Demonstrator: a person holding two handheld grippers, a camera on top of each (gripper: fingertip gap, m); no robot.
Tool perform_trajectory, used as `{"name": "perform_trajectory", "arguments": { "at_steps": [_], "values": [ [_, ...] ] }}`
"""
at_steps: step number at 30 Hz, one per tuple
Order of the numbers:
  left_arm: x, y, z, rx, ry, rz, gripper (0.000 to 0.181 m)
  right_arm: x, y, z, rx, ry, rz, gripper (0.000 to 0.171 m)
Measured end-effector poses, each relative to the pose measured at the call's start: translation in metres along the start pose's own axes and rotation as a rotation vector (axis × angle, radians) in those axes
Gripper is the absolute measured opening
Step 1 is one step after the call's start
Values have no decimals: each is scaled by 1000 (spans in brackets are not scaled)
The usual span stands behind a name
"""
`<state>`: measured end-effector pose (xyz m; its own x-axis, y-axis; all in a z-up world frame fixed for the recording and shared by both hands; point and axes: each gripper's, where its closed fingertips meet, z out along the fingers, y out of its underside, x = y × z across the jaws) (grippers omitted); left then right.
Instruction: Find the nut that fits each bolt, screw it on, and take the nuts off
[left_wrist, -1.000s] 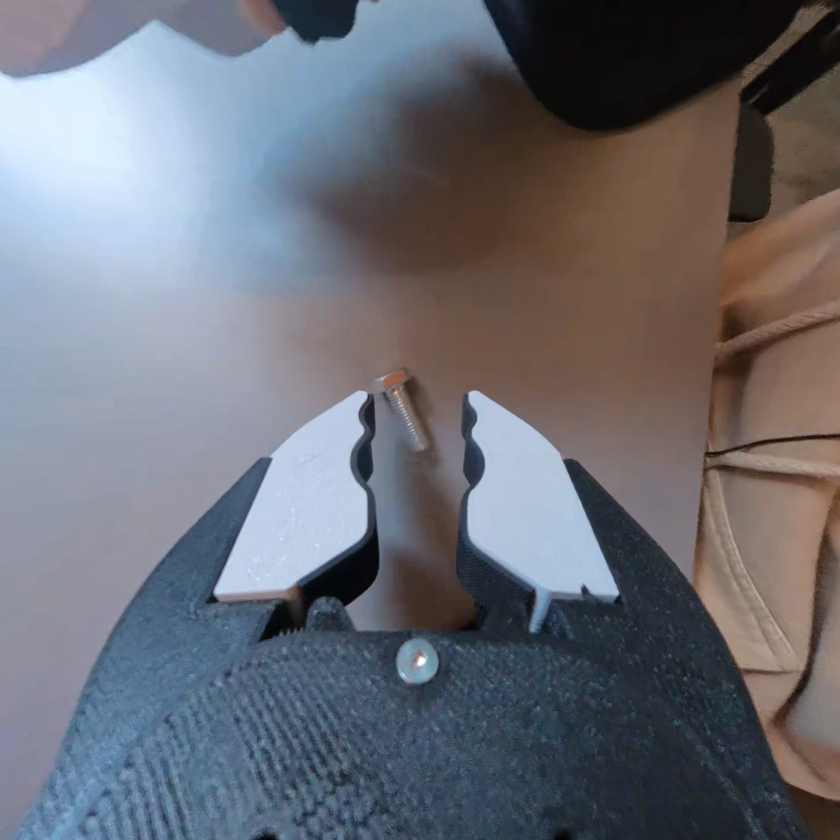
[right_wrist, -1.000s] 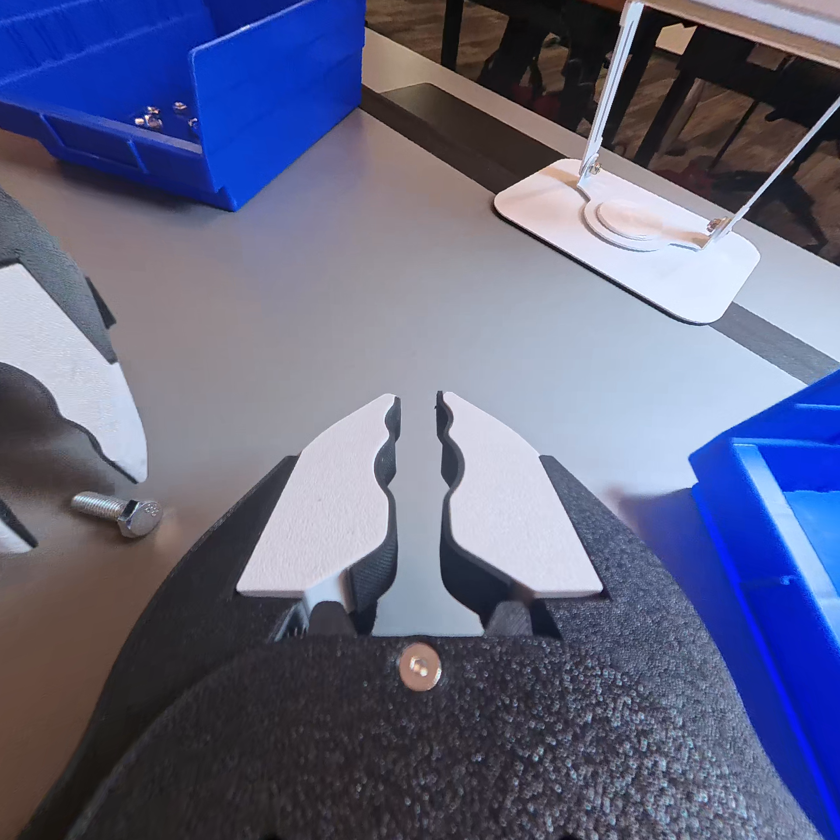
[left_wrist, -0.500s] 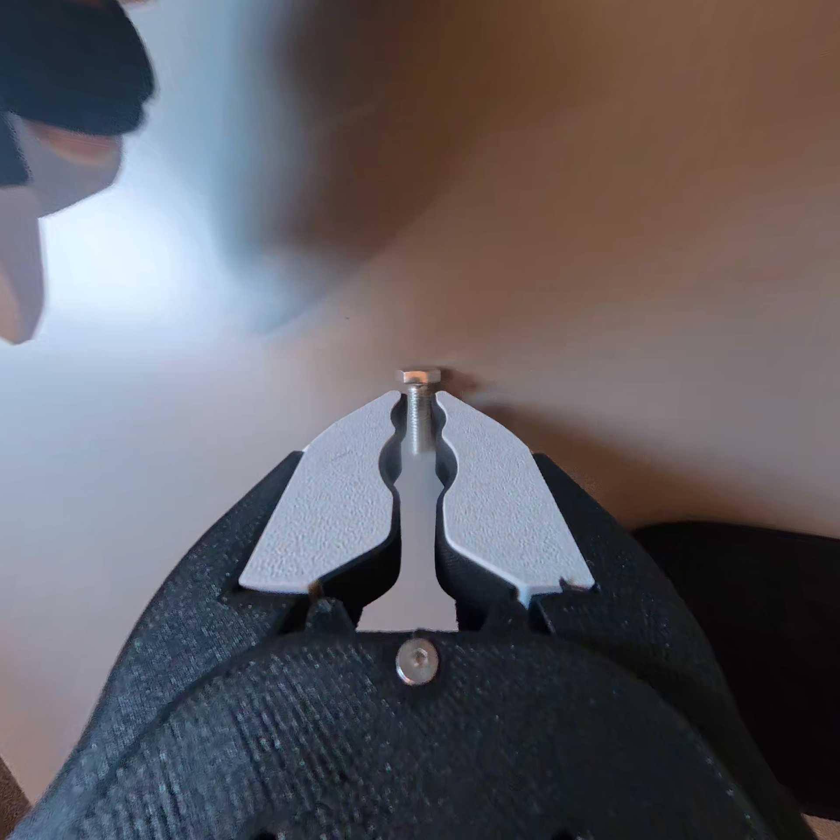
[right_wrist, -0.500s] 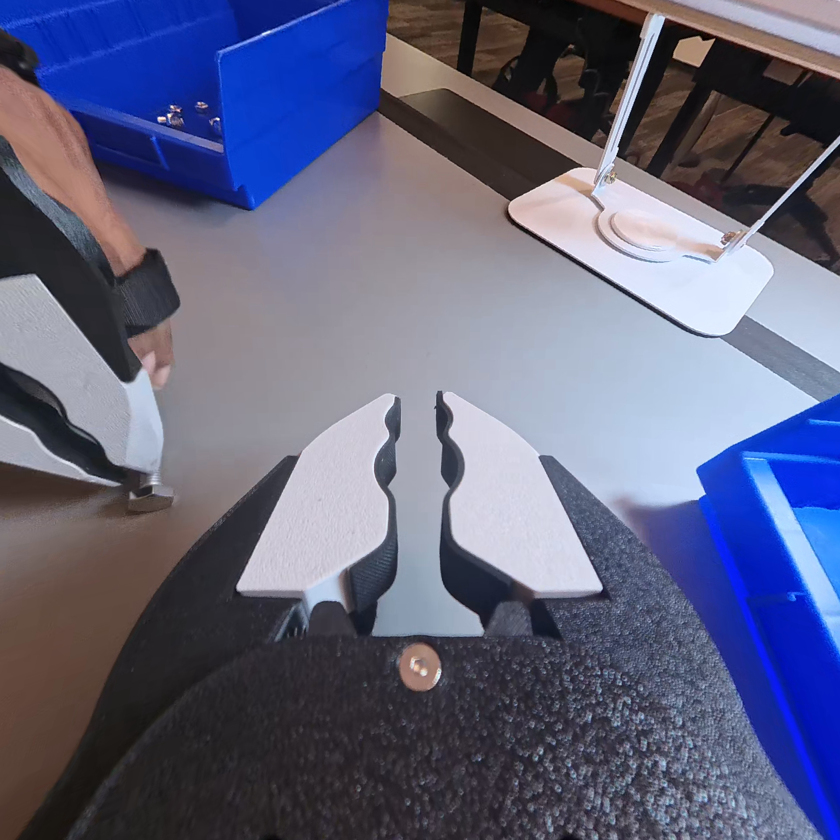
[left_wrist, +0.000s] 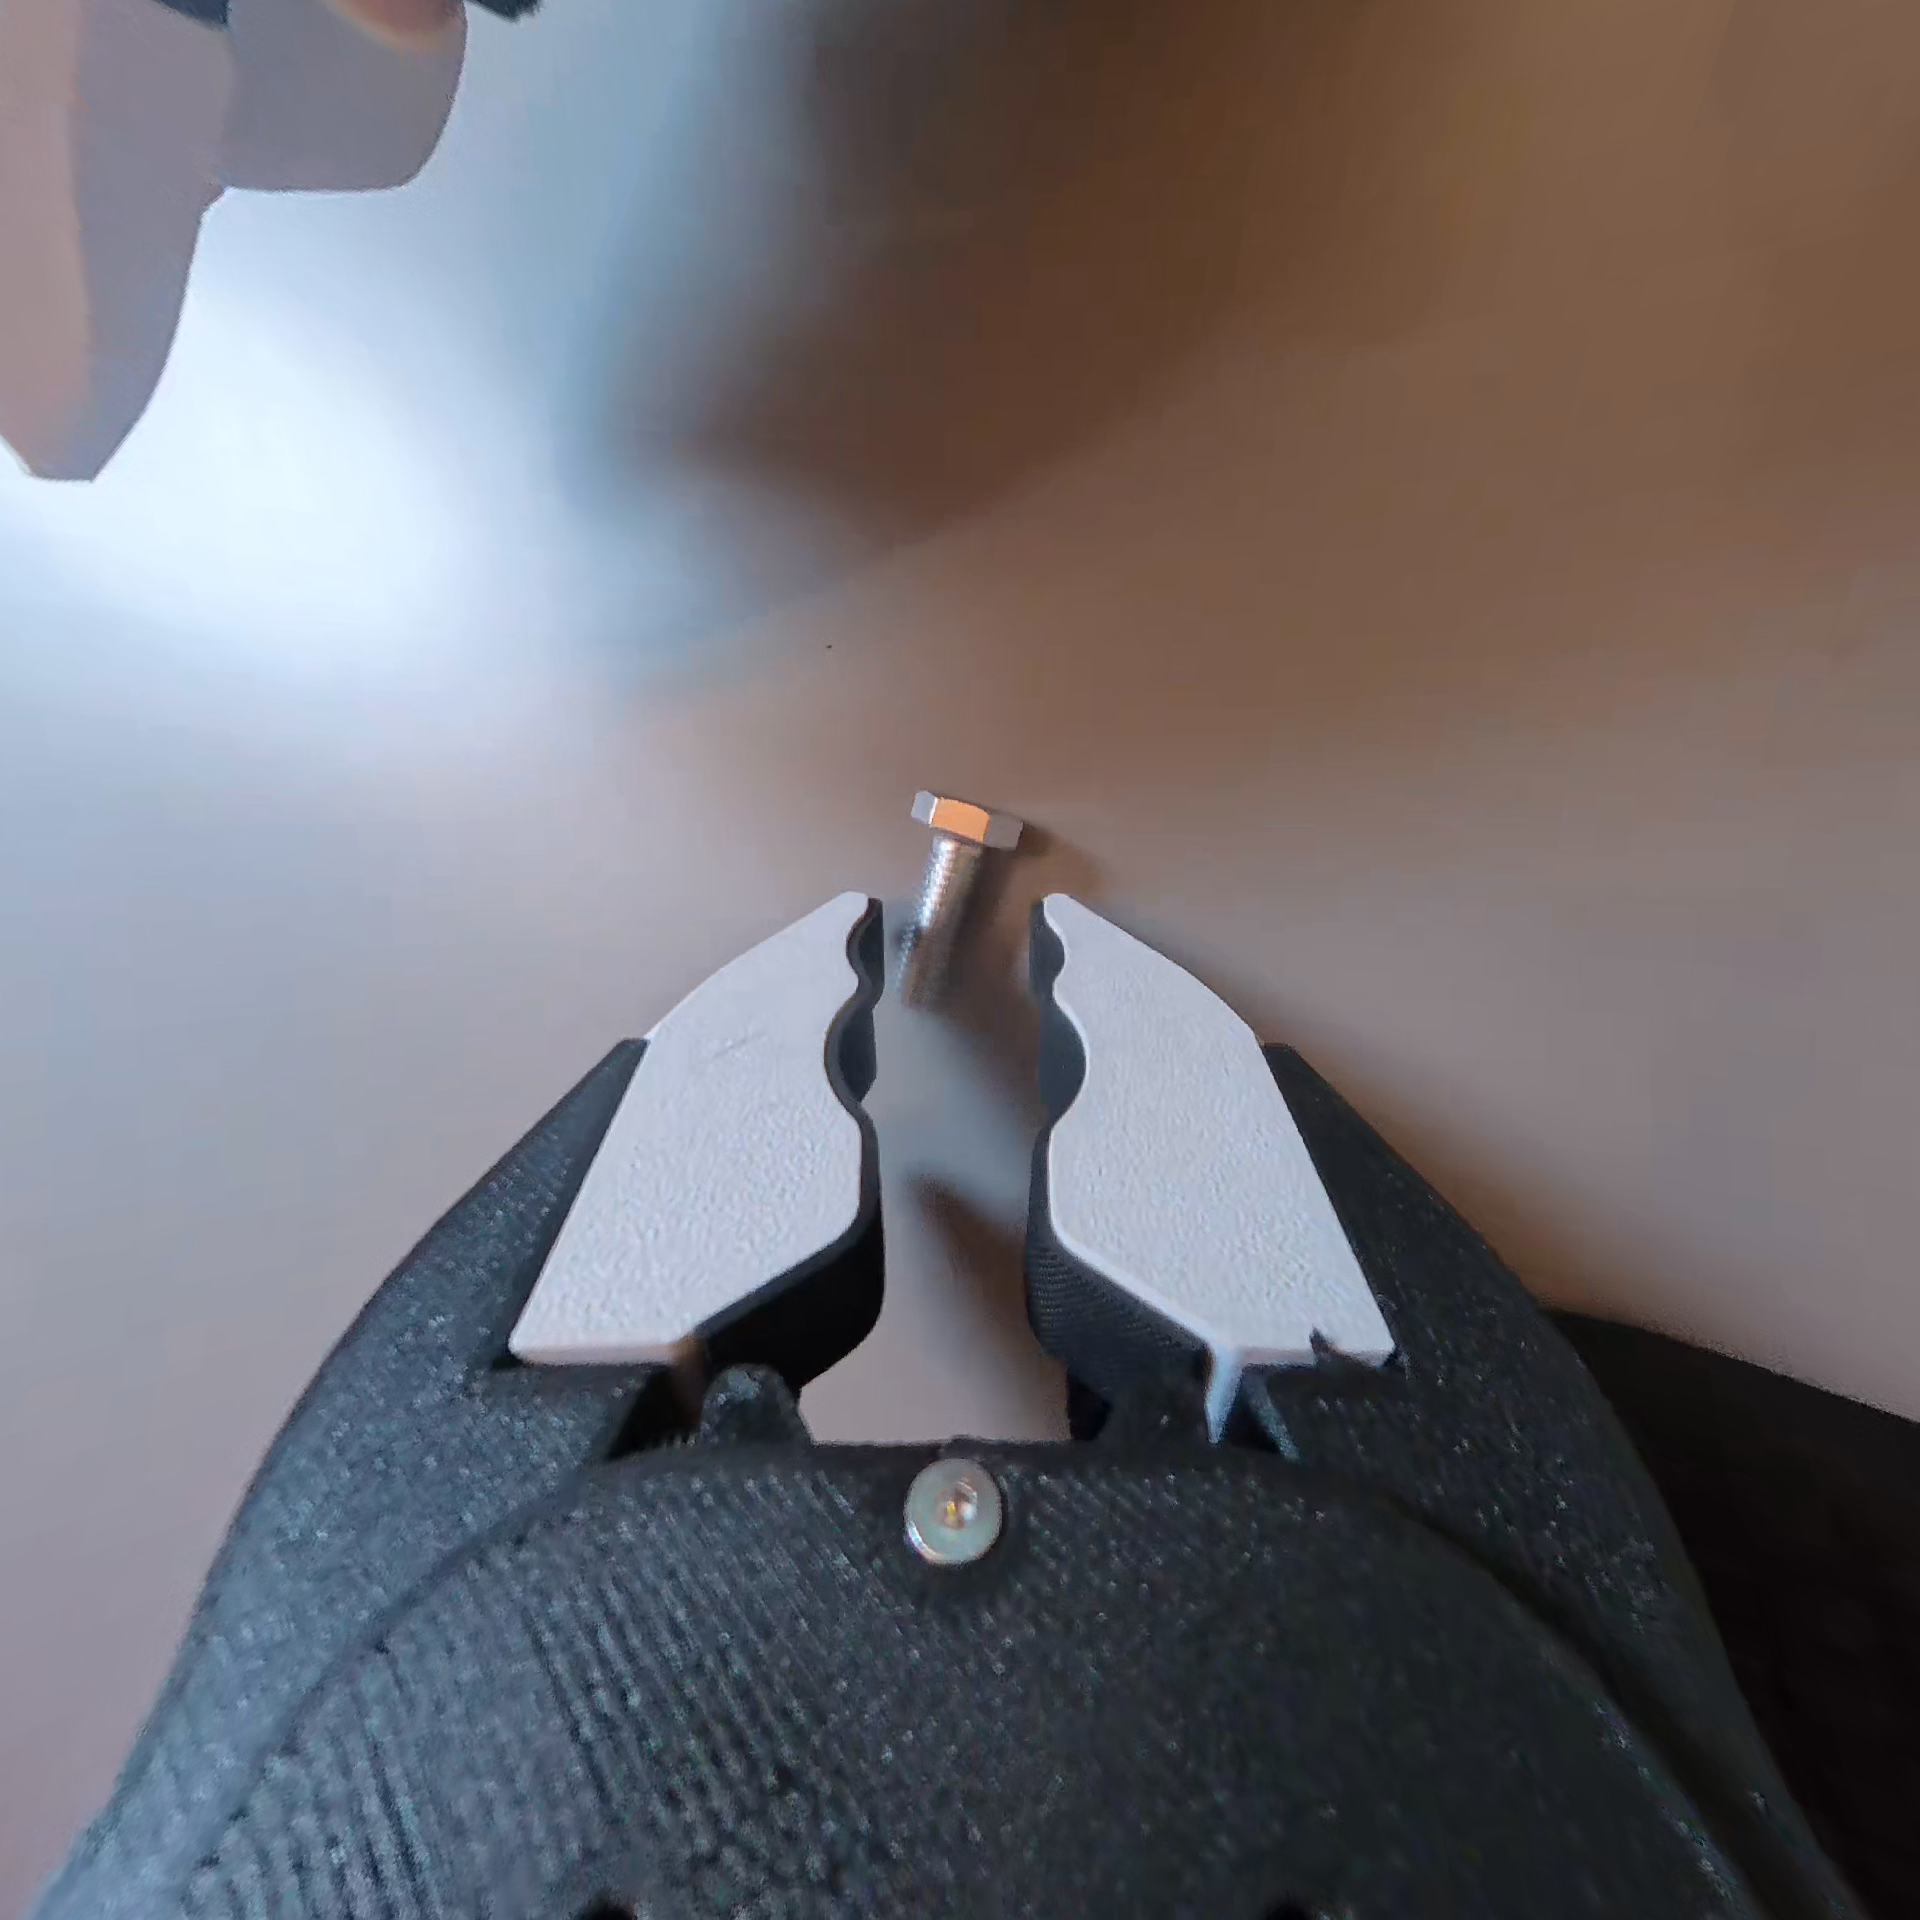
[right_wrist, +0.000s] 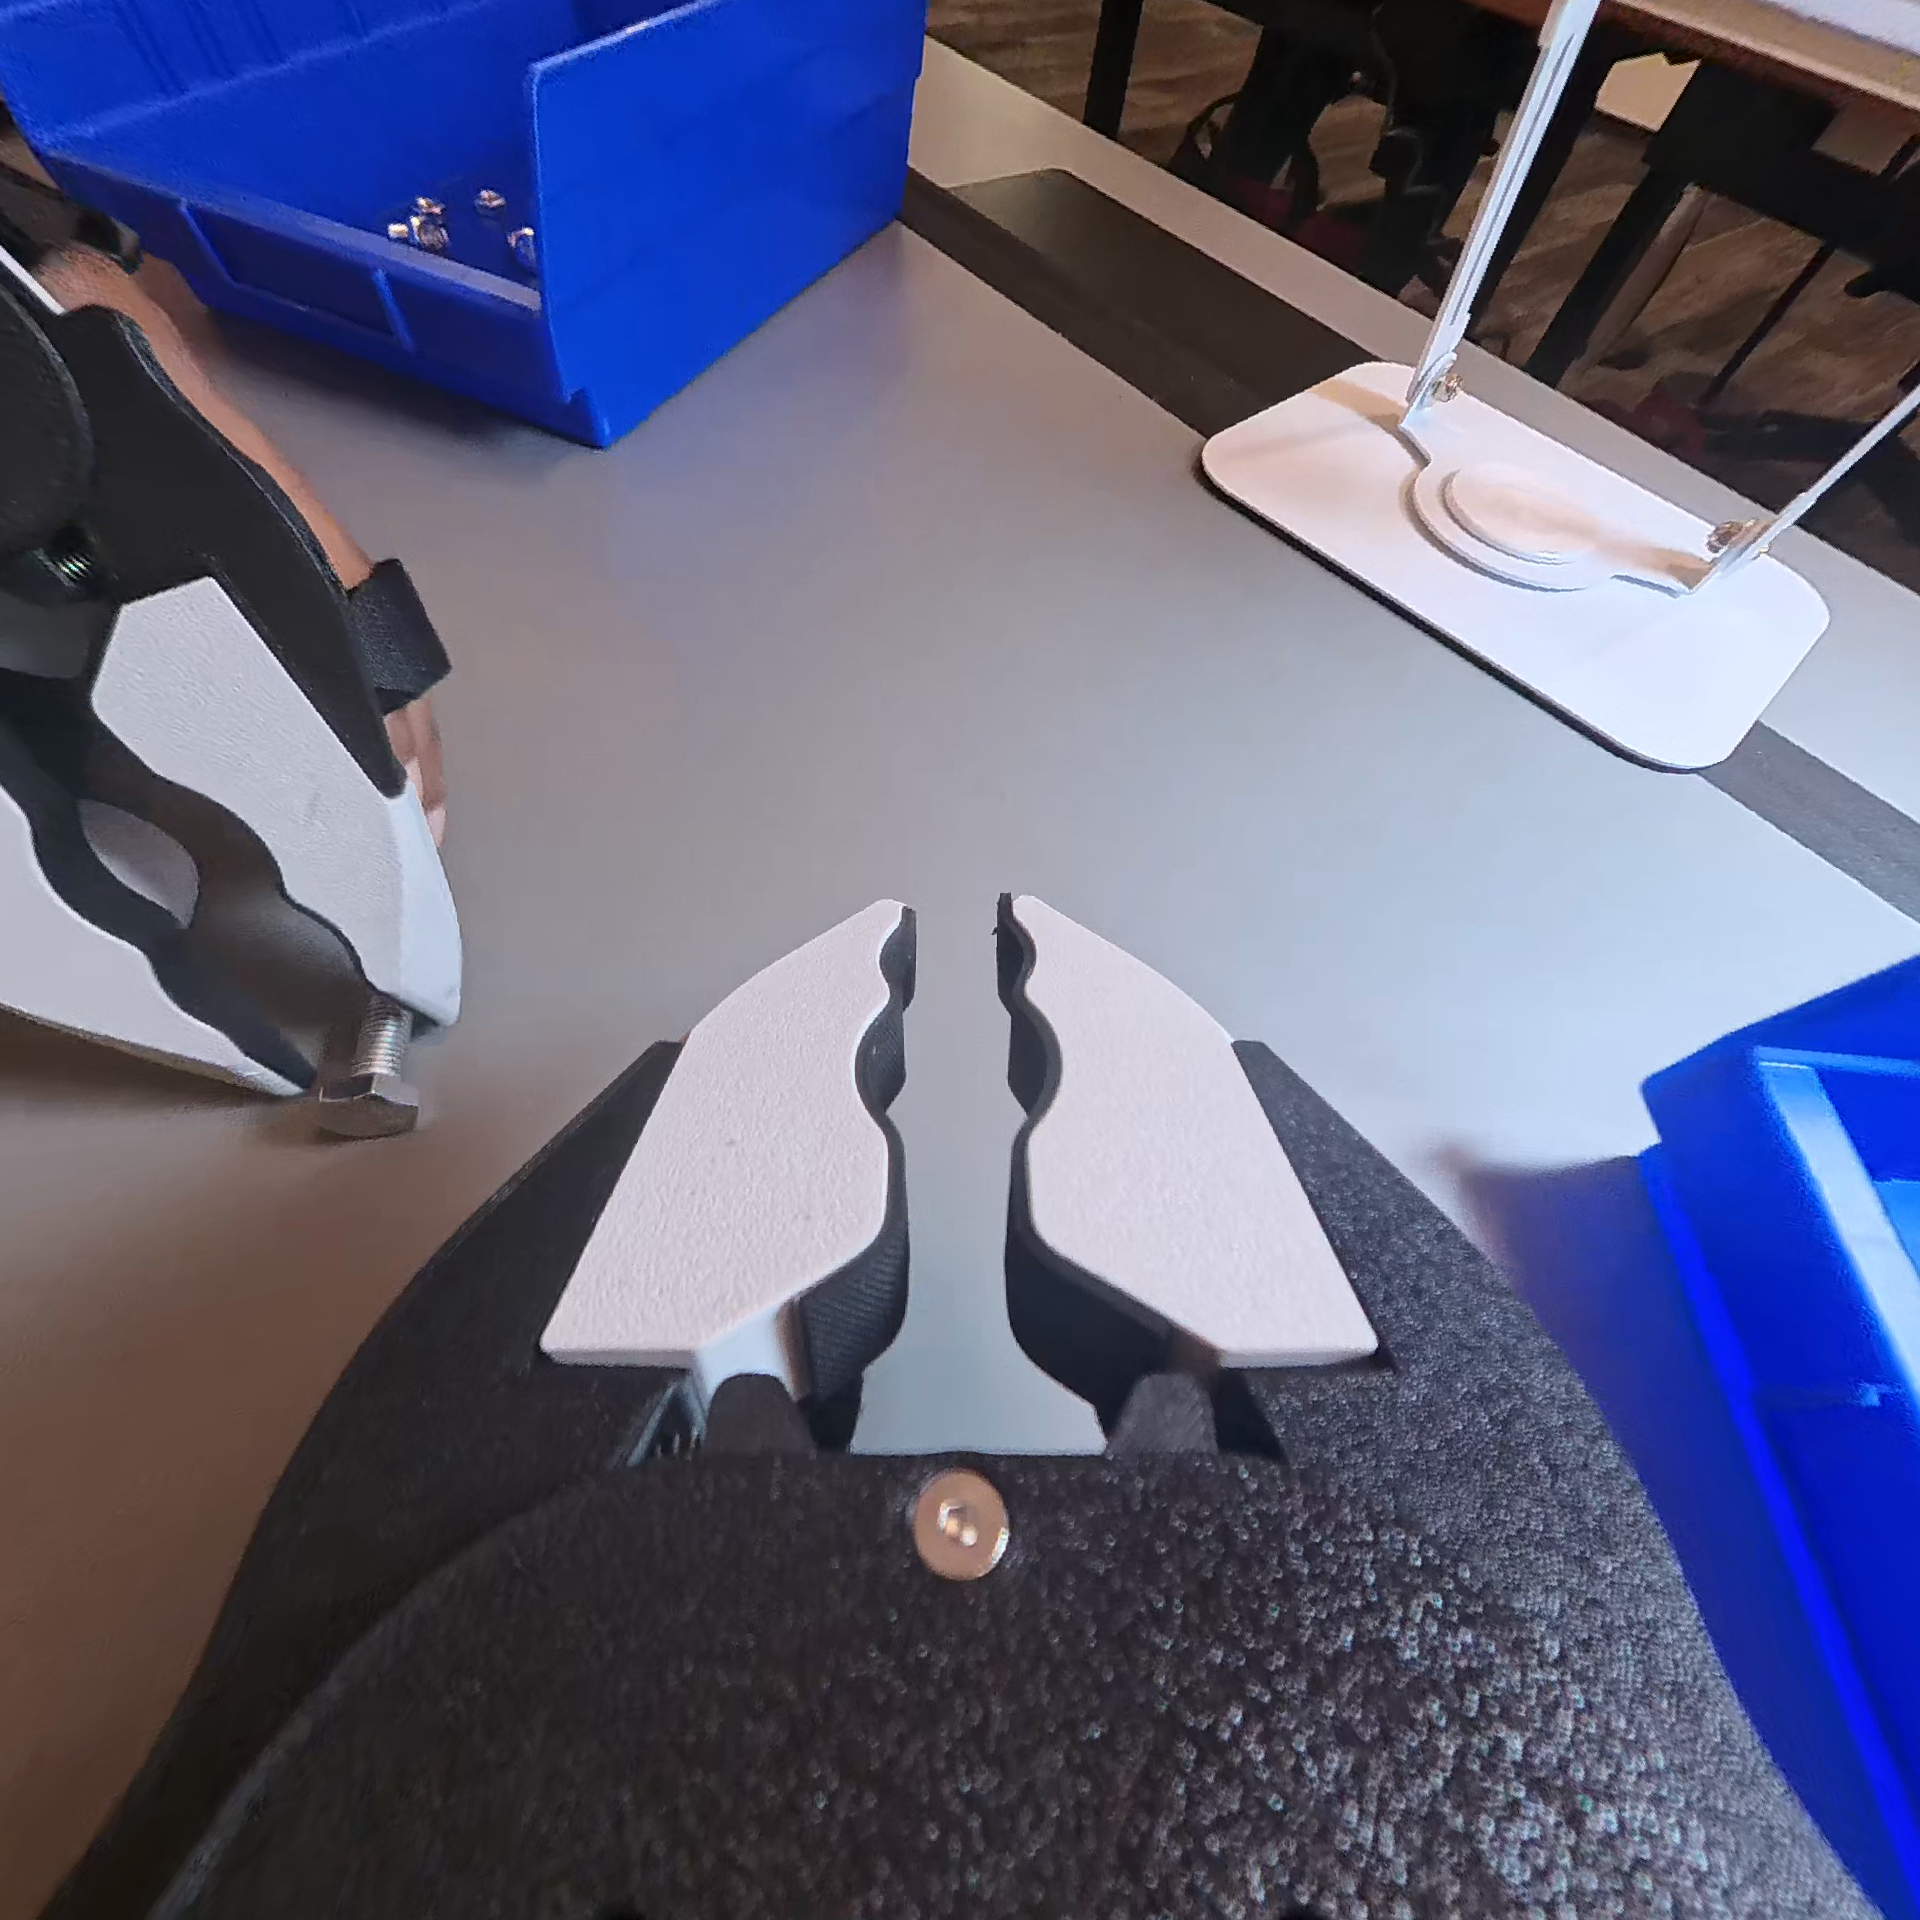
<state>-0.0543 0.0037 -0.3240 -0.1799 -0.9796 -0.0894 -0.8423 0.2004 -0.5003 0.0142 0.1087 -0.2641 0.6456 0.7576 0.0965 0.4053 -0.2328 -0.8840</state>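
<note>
Two grippers are being shown above a grey table (right_wrist: 935, 644). At the centre of the left wrist view, the left gripper (left_wrist: 951, 914) is being held with its jaws parted by a moderate gap, and a silver hex-head bolt (left_wrist: 945, 899) is being seen between the white fingertips (left_wrist: 831, 935), its head pointing away from the camera and resting on the table, its threaded shank tilted back into the gap. The shank is lying just beside the left-hand fingertip; whether it is being touched there cannot be told, and the right-hand fingertip is being kept clear of it. At the left edge of the right wrist view, the same left gripper (right_wrist: 364, 1023) is being shown angled down, with the bolt (right_wrist: 372, 1075) standing head-down on the table at its tips. A hand (right_wrist: 416, 748) with a black strap across it is being seen behind that gripper. At the centre of the right wrist view, the right gripper (right_wrist: 956, 914) is being held empty, its jaws set to a narrow gap. At the upper left of that view, a blue bin (right_wrist: 644, 208) is being shown holding several small silver nuts (right_wrist: 431, 223). Another blue bin (right_wrist: 1818, 1247) is being cut off at the right edge, and a white stand (right_wrist: 1507, 582) is being shown at the upper right.
</note>
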Motion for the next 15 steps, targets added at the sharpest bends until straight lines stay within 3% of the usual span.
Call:
{"name": "perform_trajectory", "arguments": {
  "at_steps": [3, 8, 11, 15],
  "values": [
    [1, -7, 3, 25, -7, 19, 11, 0, 2, 1, -7, -3, 0, 15],
    [5, -5, -17, 46, -78, 74, 10, 2, 1, 0, -5, -2, 6, 15],
    [-7, 14, -63, 16, -211, 106, 10, 3, 1, -1, -1, 0, 9, 15],
    [-43, 56, -150, -34, -394, 20, 10, 3, 2, 1, -9, -4, 15, 15]
  ]
}}
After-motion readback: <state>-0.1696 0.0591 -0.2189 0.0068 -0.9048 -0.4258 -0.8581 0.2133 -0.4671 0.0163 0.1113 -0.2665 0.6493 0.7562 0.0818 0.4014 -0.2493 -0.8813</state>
